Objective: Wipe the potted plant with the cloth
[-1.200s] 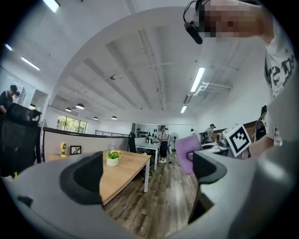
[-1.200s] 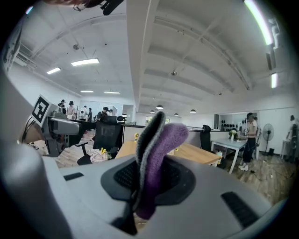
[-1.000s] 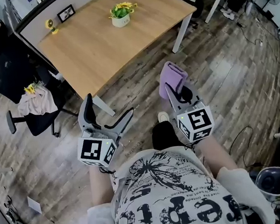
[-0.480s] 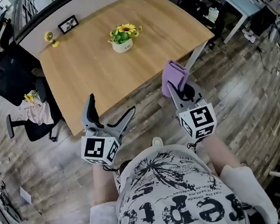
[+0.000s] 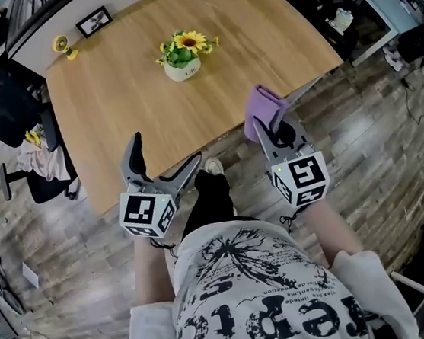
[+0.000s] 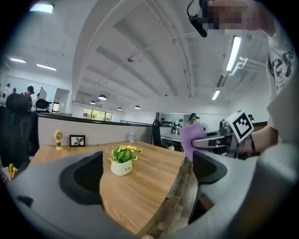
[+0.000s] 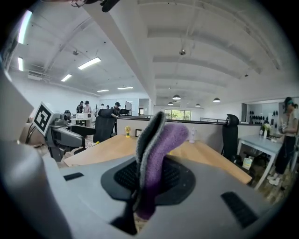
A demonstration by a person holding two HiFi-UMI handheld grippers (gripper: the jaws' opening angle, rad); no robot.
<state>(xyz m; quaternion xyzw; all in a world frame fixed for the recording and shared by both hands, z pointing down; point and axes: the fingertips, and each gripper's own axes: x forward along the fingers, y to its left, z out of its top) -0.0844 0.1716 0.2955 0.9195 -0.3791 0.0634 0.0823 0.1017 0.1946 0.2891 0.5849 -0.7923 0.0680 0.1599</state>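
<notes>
Holding the folded purple fleece cloth (image 5: pixel 261 110) clamped in the right gripper (image 5: pixel 268 126) by the near edge of the light wooden table (image 5: pixel 111 100), left gripper (image 5: pixel 166 154) gaping empty, I am planning to steady the small white pot of yellow flowers (image 5: pixel 181 56) mid-table and dab lightly.
</notes>
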